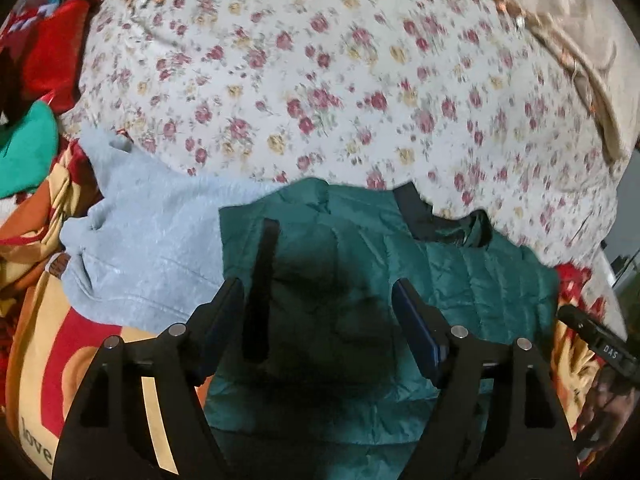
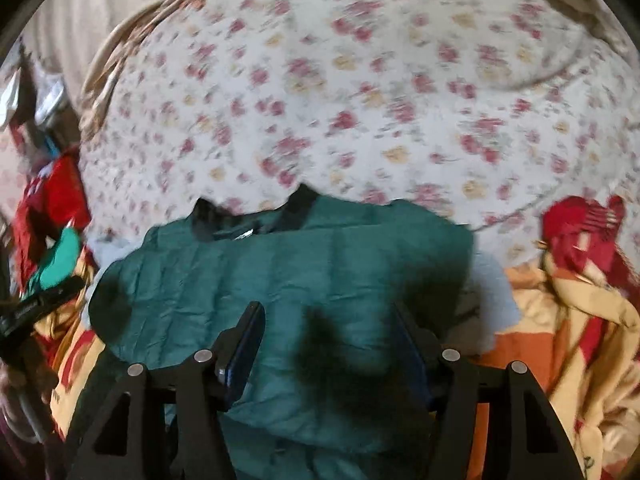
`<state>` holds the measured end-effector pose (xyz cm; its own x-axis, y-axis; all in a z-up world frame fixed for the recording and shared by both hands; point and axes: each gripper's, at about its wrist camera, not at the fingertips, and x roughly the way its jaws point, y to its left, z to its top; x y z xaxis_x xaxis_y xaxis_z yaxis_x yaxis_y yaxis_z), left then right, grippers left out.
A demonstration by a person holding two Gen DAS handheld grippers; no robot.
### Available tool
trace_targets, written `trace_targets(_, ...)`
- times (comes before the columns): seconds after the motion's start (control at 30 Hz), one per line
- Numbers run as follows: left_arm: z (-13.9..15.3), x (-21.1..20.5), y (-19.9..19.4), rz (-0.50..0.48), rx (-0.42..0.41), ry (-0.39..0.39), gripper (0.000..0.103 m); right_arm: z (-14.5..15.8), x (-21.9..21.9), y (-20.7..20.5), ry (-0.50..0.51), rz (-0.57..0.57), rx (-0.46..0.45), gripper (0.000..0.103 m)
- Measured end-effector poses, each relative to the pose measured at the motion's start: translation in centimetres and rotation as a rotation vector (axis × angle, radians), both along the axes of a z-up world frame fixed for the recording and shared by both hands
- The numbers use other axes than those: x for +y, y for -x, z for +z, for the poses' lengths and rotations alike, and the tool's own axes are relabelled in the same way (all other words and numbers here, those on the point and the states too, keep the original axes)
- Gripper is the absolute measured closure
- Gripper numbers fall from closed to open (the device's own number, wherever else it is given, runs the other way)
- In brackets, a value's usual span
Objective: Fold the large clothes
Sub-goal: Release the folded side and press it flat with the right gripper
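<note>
A dark green quilted jacket (image 1: pixel 360 264) with a black collar lies folded on the bed, just ahead of my left gripper (image 1: pixel 318 292), which is open and empty above it. A black strap (image 1: pixel 262 280) lies on the jacket's left part. In the right wrist view the same jacket (image 2: pixel 280 272) lies under my right gripper (image 2: pixel 330 316), which is open and empty. The right gripper also shows at the right edge of the left wrist view (image 1: pixel 596 340), and the left gripper shows at the left edge of the right wrist view (image 2: pixel 36 304).
A light blue fleece garment (image 1: pixel 148 240) lies left of the jacket. A floral quilt (image 1: pixel 320 80) fills the bed behind. A red, orange and cream blanket (image 2: pixel 560 320) lies underneath. Red and teal clothes (image 1: pixel 32 80) are piled at the far left.
</note>
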<state>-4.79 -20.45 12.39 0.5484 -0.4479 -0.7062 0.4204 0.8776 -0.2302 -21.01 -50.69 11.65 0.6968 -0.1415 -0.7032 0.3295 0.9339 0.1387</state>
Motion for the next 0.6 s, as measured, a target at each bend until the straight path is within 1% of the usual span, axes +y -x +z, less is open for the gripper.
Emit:
trace_targets(0.07,-1.3,-1.2,-0.1,-0.008,0.010,-0.056,0.026,-1.5,0.8,-1.6,0.025,0.009,0.033,0.042)
trace_targets(0.13,-2.8,-2.6,-0.3,-0.002,0.002,-0.121,0.026,-3.0,1.3,-3.0,0.050,0.006,0.057,0.042)
trace_targets(0.2,-4.5,-3.7,-0.7,-0.004,0.008,-0.182,0.026,-4.3,1.3,-4.3,0.081,0.001,0.071,0.041)
trace_targets(0.23,-5.2,-4.2,-1.0,-0.005,0.010,-0.198,0.026,-4.8,1.2,-4.8,0.096,-0.002,0.072,0.041)
trace_targets(0.3,-6.0,-4.5,-1.5,0.009,-0.006,-0.198,0.022,-5.5,0.7,-5.4,0.103,-0.012,0.066,0.041)
trace_targets(0.37,-6.4,-4.7,-2.0,0.020,-0.007,-0.195,0.016,-6.0,-0.1,-5.5,0.098,-0.032,0.039,0.041)
trace_targets(0.4,-6.6,-4.8,-2.2,0.021,-0.001,-0.193,0.014,-6.3,-0.4,-5.4,0.092,-0.046,0.023,0.041)
trace_targets(0.47,-6.9,-4.9,-2.6,0.027,0.010,-0.189,0.013,-6.4,-0.6,-5.3,0.084,-0.053,0.022,0.041)
trace_targets(0.6,-7.2,-5.2,-2.5,0.031,0.005,-0.206,0.013,-4.3,0.8,-4.5,0.093,-0.055,0.064,0.041)
